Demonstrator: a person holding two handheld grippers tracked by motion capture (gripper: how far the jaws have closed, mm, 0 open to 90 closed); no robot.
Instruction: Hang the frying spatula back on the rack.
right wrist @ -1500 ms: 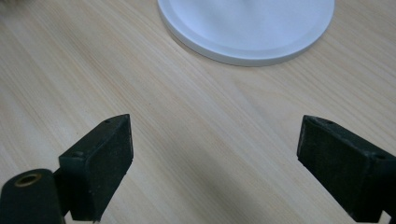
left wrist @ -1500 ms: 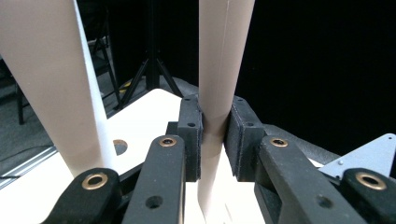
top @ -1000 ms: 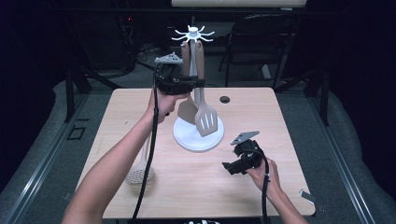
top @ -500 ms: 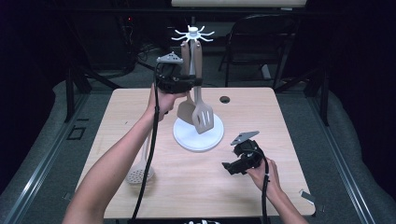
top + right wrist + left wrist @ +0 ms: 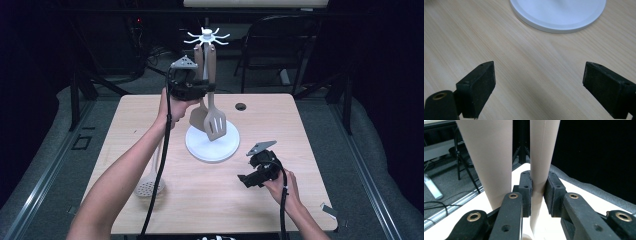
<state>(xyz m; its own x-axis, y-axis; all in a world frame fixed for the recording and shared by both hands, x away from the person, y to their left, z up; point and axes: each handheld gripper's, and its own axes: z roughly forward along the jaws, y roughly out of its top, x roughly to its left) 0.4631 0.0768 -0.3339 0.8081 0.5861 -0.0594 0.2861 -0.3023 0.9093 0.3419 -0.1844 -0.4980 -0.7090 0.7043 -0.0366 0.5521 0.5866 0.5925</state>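
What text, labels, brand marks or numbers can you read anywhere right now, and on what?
None: no readable word, number or sign stands on anything in these views.
Slotted spatula, held by its handle in the left gripper: plain.
Spoon-like utensil hanging beside it: plain.
White rack and its white base: no marking.
Skimmer on the table: plain.
Right gripper: plain black pads.

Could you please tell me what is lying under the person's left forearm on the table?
A pale skimmer spoon lies on the table; its perforated round head shows beside the forearm and cable. Most of its handle is covered by the arm.
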